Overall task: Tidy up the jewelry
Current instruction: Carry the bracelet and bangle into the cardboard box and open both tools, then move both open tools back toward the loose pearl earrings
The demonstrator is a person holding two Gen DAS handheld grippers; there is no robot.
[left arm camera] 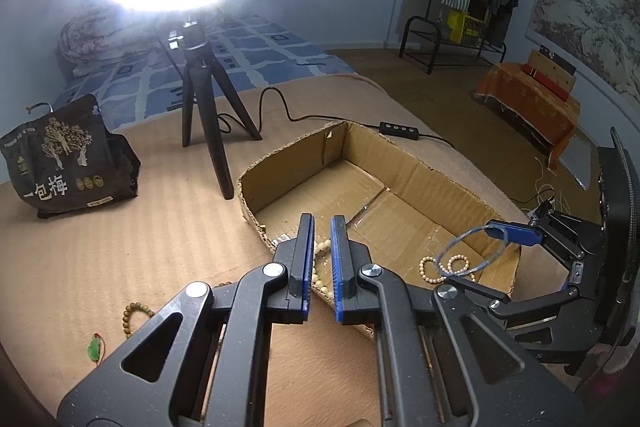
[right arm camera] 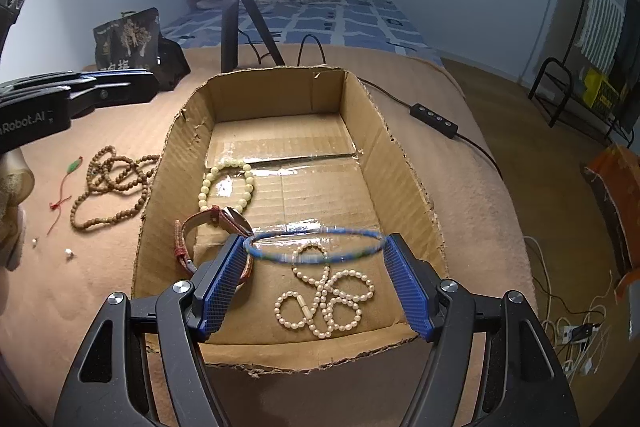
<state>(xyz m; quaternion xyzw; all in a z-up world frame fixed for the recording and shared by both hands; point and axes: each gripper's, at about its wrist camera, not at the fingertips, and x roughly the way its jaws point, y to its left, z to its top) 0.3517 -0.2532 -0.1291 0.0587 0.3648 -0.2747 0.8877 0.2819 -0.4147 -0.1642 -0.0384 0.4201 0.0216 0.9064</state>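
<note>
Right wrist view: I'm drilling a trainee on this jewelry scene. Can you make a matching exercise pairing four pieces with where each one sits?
Things:
1. blue bangle
2. brown bead necklace
3. pearl necklace
4. red-strap watch

Places:
A. on the blanket, left of the cardboard box
B. on the box floor, near end, under the bangle
C. held between the right claw fingers, above the box
D. inside the box, by its left wall

Pairs: 1-C, 2-A, 3-B, 4-D
</note>
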